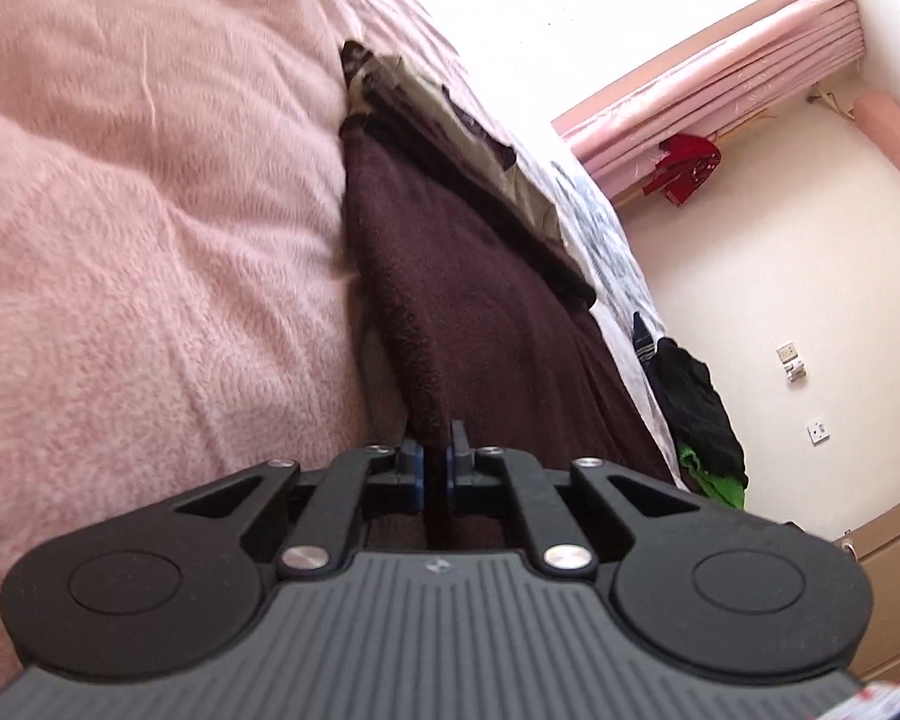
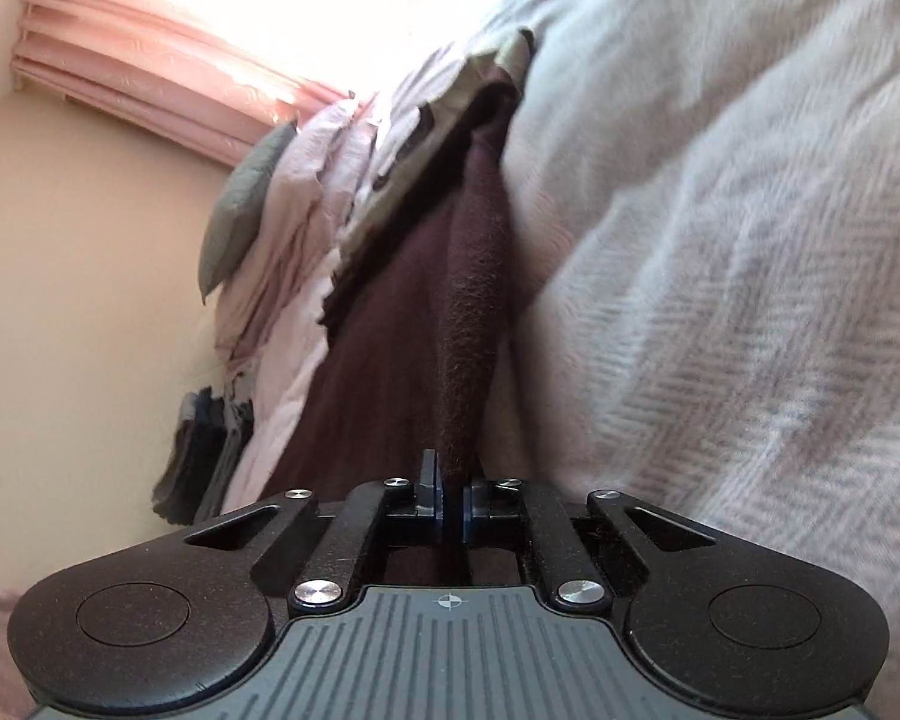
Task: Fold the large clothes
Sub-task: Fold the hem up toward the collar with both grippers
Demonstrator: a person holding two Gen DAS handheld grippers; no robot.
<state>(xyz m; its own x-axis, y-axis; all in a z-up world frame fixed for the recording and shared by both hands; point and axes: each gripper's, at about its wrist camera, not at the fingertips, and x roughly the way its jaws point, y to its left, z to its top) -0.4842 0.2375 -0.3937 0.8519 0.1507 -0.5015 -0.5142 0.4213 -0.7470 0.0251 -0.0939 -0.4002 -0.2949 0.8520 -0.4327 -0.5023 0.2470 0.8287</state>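
Left gripper [image 1: 437, 450] and right gripper [image 2: 449, 483], fingers pinched shut on edges of brown garment [image 1: 480, 312] lying on bed [image 1: 150, 210]: soft, fleecy, limp, probably best held at corners.

1. The bed is covered by a fluffy pink blanket [image 1: 150, 210], which looks paler and greyish in the right wrist view [image 2: 720, 240]
2. A dark brown fleecy garment [image 1: 480, 312] lies on the blanket, running away toward the bed's far edge [image 2: 390, 324]
3. A camouflage-patterned garment [image 1: 450, 114] lies at the brown one's far end, touching it
4. A pale printed sheet [image 1: 606, 228] shows along the bed's edge beside the brown garment
5. Black and green clothes [image 1: 699, 414] hang over that edge
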